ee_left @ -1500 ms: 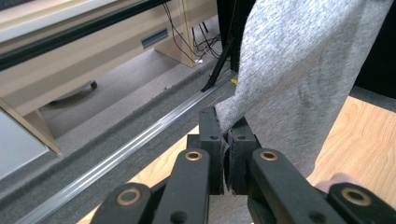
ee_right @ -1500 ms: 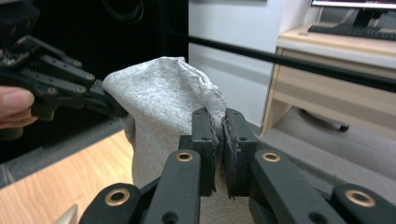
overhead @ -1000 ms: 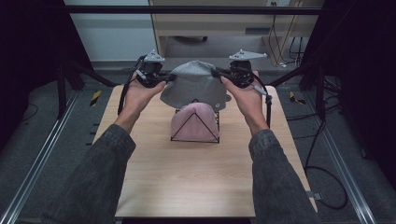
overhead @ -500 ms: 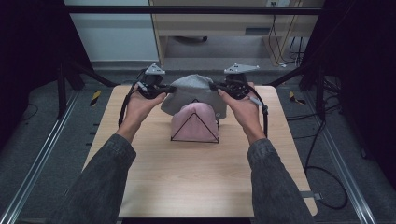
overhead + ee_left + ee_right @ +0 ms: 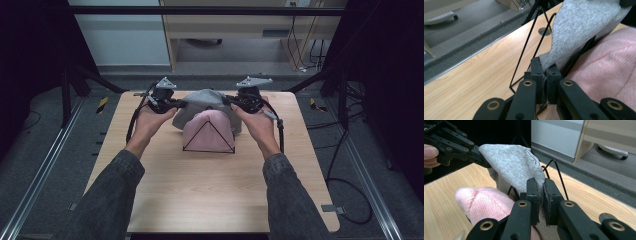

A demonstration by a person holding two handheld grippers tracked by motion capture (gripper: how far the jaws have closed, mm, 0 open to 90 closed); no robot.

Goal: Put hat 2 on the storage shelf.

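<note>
Presently you are holding the grey beanie (image 5: 207,102) stretched between both tools above the black wire stand (image 5: 208,136), near the far edge of the desk (image 5: 215,195) at its middle; a pink beanie (image 5: 207,129) is already sitting on the stand's near side. Your left gripper (image 5: 545,72) is pinching the grey brim tightly, jaws almost together, and your right gripper (image 5: 540,187) is clamping the opposite brim likewise. Judging by this, you are draping the grey hat over the stand's far frame. Next, you are likely needing to lower evenly, seating the crown on the wire peak before releasing both brims.
</note>
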